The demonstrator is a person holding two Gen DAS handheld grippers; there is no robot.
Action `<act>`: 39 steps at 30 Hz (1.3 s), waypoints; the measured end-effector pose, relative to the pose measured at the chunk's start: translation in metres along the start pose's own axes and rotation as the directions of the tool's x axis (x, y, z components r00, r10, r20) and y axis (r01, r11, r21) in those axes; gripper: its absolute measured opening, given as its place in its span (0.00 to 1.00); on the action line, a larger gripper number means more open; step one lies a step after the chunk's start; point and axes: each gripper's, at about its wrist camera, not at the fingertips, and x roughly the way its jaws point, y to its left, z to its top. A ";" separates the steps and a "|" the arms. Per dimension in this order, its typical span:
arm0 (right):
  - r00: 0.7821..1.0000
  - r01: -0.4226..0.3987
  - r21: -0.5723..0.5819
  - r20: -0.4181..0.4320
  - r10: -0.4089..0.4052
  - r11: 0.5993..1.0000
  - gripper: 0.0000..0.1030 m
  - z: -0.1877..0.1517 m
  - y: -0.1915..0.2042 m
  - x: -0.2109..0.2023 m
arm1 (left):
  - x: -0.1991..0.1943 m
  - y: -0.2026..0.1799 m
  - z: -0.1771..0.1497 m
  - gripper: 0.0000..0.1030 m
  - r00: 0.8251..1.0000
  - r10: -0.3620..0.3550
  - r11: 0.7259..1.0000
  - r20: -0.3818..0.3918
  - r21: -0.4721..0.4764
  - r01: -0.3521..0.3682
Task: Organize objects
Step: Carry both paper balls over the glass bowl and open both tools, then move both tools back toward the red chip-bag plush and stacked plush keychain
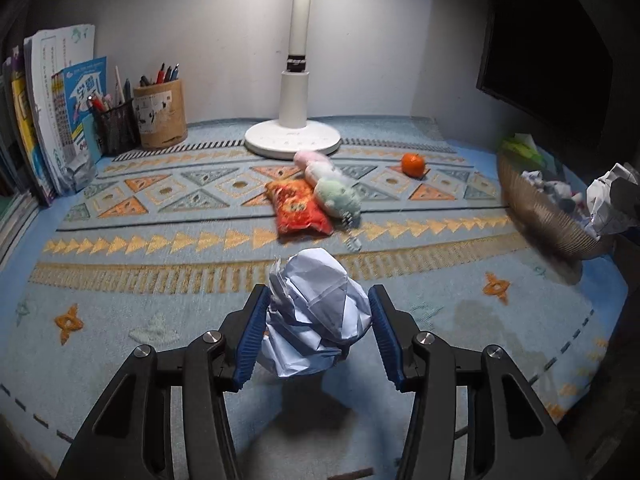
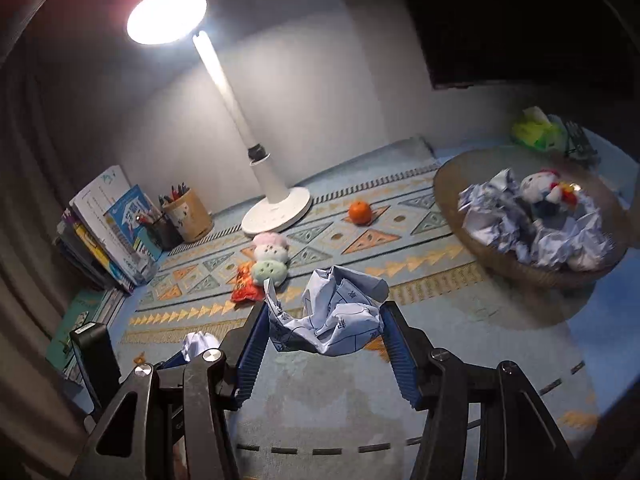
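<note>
My left gripper (image 1: pixel 318 312) is shut on a crumpled white paper ball (image 1: pixel 320 316), held above the patterned blue mat (image 1: pixel 120 360). My right gripper (image 2: pixel 326 322) is shut on a crumpled printed sheet (image 2: pixel 340 312), also clear of the mat. In the right wrist view the left gripper's body (image 2: pixel 96 356) shows at the lower left with its paper ball (image 2: pixel 198 344). A round woven basket (image 2: pixel 500 268) at the right holds several crumpled papers (image 2: pixel 500 216) and a small plush toy (image 2: pixel 538 188). From the left wrist the basket (image 1: pixel 540 220) sits at the right edge.
A red snack bag (image 1: pixel 298 210), a pastel plush string (image 1: pixel 328 184) and an orange (image 1: pixel 413 164) lie mid-mat by the white lamp base (image 1: pixel 292 142). Two pen holders (image 1: pixel 160 116) and upright books (image 1: pixel 52 120) stand back left. A green packet (image 2: pixel 534 130) lies behind the basket.
</note>
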 end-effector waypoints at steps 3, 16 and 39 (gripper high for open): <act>0.991 0.084 0.054 0.100 -0.090 0.995 0.53 0.030 -0.030 -0.034 | -0.024 -0.026 0.040 0.46 0.993 -0.106 0.994 0.057 0.029 0.104; 0.961 0.261 0.277 0.015 -0.276 0.925 0.55 0.093 -0.156 -0.010 | 0.052 -0.194 0.143 0.48 0.867 -0.490 0.857 -0.095 0.129 0.498; 0.998 -0.013 0.079 -0.066 0.019 0.997 0.63 0.069 -0.033 0.073 | -0.005 0.026 0.096 0.99 0.993 -0.078 0.995 0.093 -0.051 0.083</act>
